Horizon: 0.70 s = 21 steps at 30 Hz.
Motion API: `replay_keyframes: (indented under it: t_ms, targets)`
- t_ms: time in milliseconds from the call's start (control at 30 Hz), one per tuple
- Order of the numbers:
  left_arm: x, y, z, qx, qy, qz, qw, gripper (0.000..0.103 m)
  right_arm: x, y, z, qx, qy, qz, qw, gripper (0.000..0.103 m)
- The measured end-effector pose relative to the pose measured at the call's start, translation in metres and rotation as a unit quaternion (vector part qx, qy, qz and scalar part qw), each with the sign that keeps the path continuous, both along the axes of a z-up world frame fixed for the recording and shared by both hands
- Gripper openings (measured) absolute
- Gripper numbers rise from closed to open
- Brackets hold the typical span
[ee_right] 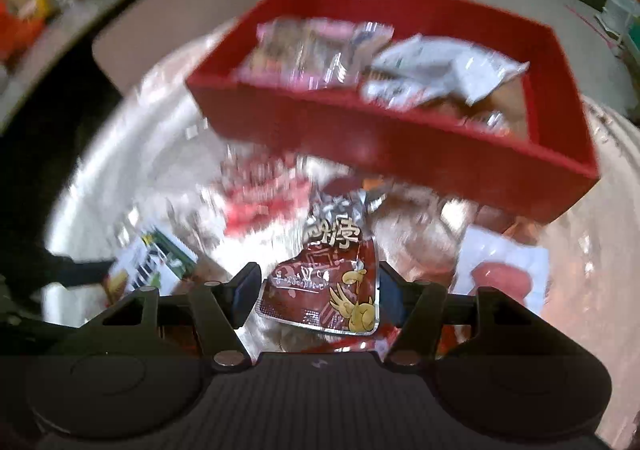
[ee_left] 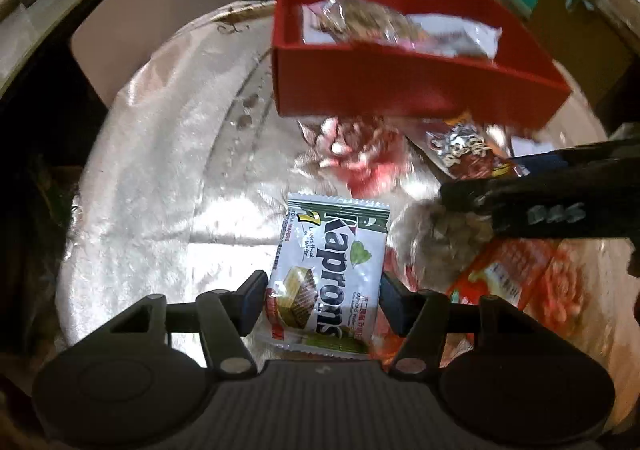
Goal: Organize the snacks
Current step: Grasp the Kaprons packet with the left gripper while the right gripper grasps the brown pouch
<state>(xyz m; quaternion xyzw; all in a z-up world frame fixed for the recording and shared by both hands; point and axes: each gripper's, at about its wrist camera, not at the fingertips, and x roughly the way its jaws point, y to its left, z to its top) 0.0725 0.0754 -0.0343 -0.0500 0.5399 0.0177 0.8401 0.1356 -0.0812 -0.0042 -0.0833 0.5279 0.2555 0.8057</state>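
Item 1 — left gripper (ee_left: pixel 322 300): jaws drawn in on both long edges of a white-and-green Kaprons wafer packet (ee_left: pixel 332 270); the pads press its sides, so it reads as gripped. Whether it is clear of the surface cannot be told.

Item 2 — right gripper (ee_right: pixel 318 296): jaws about half closed, pads against the sides of a dark red foil packet with a yellow cartoon chicken (ee_right: pixel 332 290); held.

Item 3, loose stock near the jaws: an orange-red packet (ee_left: pixel 508 270) just right of the wafer, a clear bag of pale pieces (ee_left: pixel 444 238) beside it, a white packet with a pink sausage (ee_right: pixel 504 270) at the right of the right wrist view.

Item 4, beyond these: red box (ee_left: pixel 400 85), open-topped, already containing several packets, one clear and pinkish, one white and crumpled.

Progress, as judged: part done. Some snacks are boxed, two are in hand, at least three are left out.

Surface: round desk (ee_left: pixel 160 169) under a glossy cover with red flower prints.

Room: cluttered shelving and boxes behind, much blurred.
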Motion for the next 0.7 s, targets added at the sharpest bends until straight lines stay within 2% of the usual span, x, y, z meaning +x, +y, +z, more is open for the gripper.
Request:
replay_keyframes:
  t_ms: [167, 300, 433, 533, 700]
  targets:
    - [0.005, 0.002, 0.016, -0.015, -0.027, 0.01, 0.9995, 0.053, 0.006, -0.011, 0.019, 0.028, -0.012, -0.016, 0.999, 0.066]
    - [0.01, -0.001, 0.015, -0.014, -0.025, 0.013, 0.9995, 0.053, 0.006, -0.012, -0.005, 0.005, 0.024, -0.02, 1.0, 0.066]
    - [0.01, -0.008, 0.006, -0.005, -0.01, 0.002, 0.9999, 0.053, 0.008, -0.009, -0.023, -0.017, 0.039, -0.019, 0.999, 0.066]
    - [0.009, -0.007, 0.006, -0.006, -0.01, 0.003, 0.9999, 0.053, 0.012, -0.009, -0.02, 0.005, 0.045, -0.027, 0.999, 0.065]
    - [0.009, 0.001, 0.015, -0.033, -0.02, 0.012, 0.9992, 0.051, 0.014, -0.017, -0.013, 0.053, 0.07, -0.036, 0.996, 0.065]
